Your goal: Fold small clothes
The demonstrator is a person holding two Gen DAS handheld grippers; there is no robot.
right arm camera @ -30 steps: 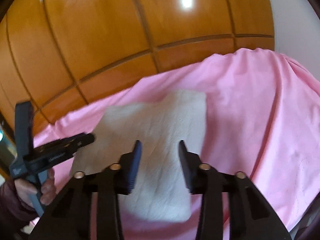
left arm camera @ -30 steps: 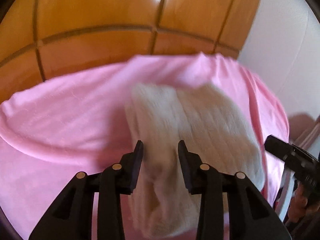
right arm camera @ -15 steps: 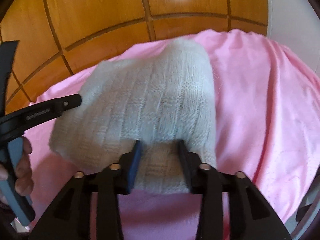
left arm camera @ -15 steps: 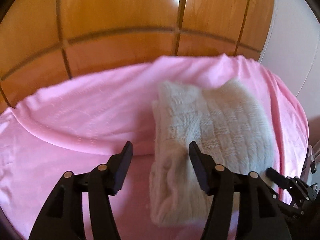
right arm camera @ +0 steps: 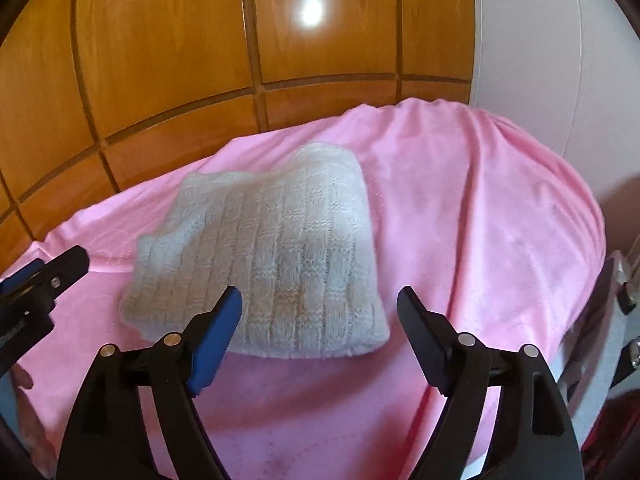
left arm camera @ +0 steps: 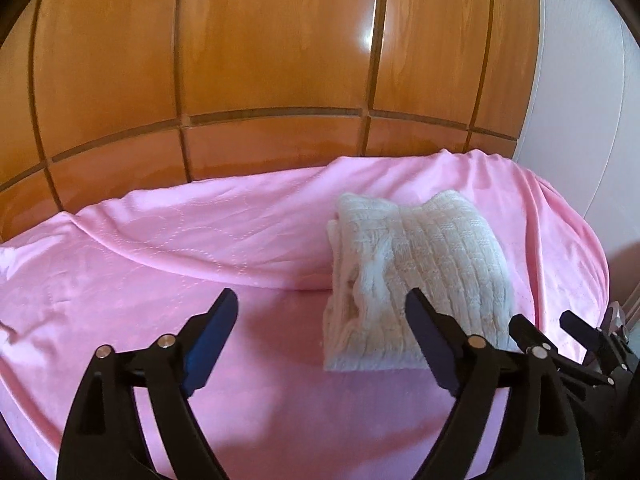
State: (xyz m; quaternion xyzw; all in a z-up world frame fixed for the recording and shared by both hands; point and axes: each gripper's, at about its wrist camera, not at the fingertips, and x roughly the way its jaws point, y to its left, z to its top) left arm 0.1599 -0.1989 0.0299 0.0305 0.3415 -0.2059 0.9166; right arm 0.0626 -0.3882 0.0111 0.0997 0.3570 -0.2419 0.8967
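Folded cream knitted garment (left arm camera: 420, 280), a small sweater with cable and basket-weave stitch, lying flat on a pink blanket (left arm camera: 200, 280) that covers the surface. Its long axis runs from the near edge of the blanket toward the wooden panelled wall (left arm camera: 260, 60) behind it; the thick folded edge faces the grippers, and the far end, which shows two rounded humps, points at the wall. In the left wrist view the cabled side edge of the garment lies to the left, the basket-weave face to the right.

Left gripper (left arm camera: 322, 306): fingers released and spread wide, having just been opening, with only bare blanket between them; the right-hand fingertip overlaps the near corner of the garment in the view, apart from it. Right gripper (right arm camera: 320, 304): fingers likewise released and just opened wide, poised short of the garment's near edge, nothing grasped. Each gripper appears at the edge of the other's view, on opposite sides of the garment.

No brand, label or legible writing can be made out on the garment or blanket.
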